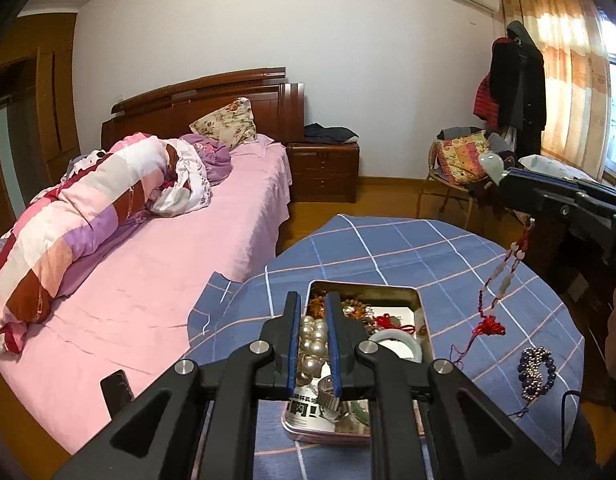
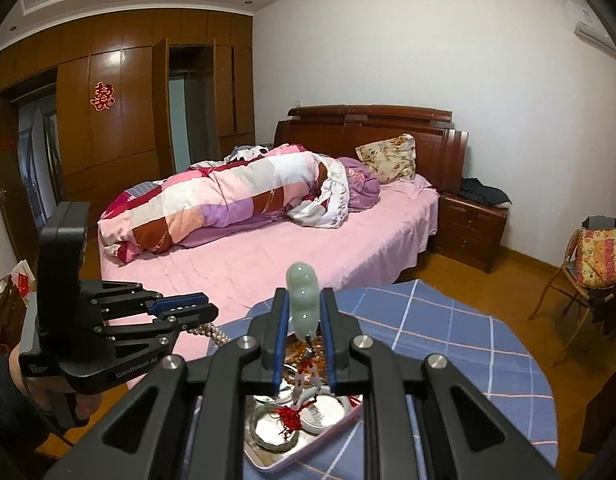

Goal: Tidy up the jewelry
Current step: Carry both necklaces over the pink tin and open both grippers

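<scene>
My left gripper (image 1: 313,300) is shut on a pearl strand (image 1: 311,340) and holds it above an open metal tin (image 1: 404,291) full of jewelry on the blue checked tablecloth (image 1: 388,248). It also shows at the left of the right wrist view (image 2: 206,307), with pearls (image 2: 216,334) hanging below. My right gripper (image 2: 304,294) is shut on a pale green jade pendant (image 2: 303,300), whose red cord with beads (image 2: 304,384) dangles over the tin (image 2: 308,448). In the left wrist view the pendant (image 1: 493,165) and cord (image 1: 504,280) hang at the right.
A blue and silver bead bracelet (image 1: 535,368) lies on the cloth right of the tin. A white bangle (image 1: 396,340) lies inside the tin. A pink bed (image 1: 140,280) stands beyond the table on the left, a chair with clothes (image 1: 460,168) at the far right.
</scene>
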